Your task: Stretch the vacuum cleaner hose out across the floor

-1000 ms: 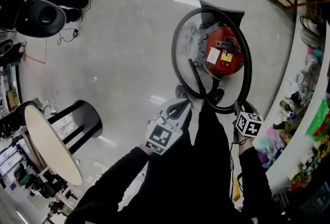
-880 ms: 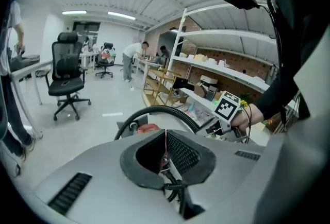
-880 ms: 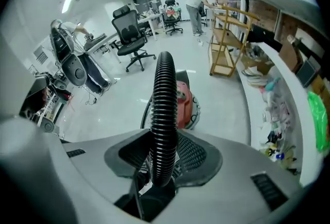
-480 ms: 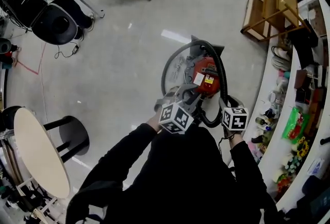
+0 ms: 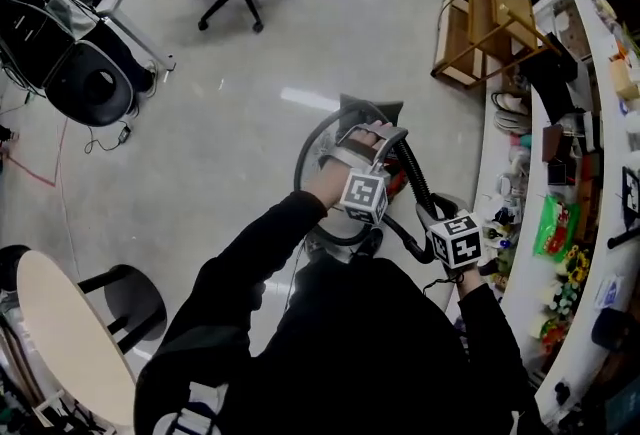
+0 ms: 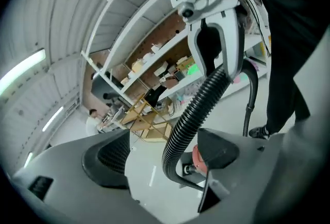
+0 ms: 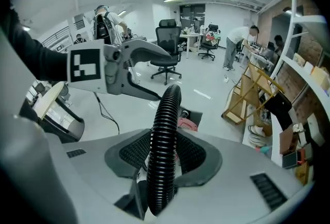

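Ribbed black hose (image 7: 167, 109) pinched in right gripper (image 7: 164, 158) — left gripper (image 6: 162, 158) jaws just opened wide, hose loose between them

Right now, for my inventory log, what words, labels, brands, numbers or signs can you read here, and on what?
No text can be read in any view.
Left cube and right cube: black-and-white square markers, no words.
Shelf packets: print too small to read.
Black top's white print: cut off at the edge, unreadable.
Vacuum: no label in view.
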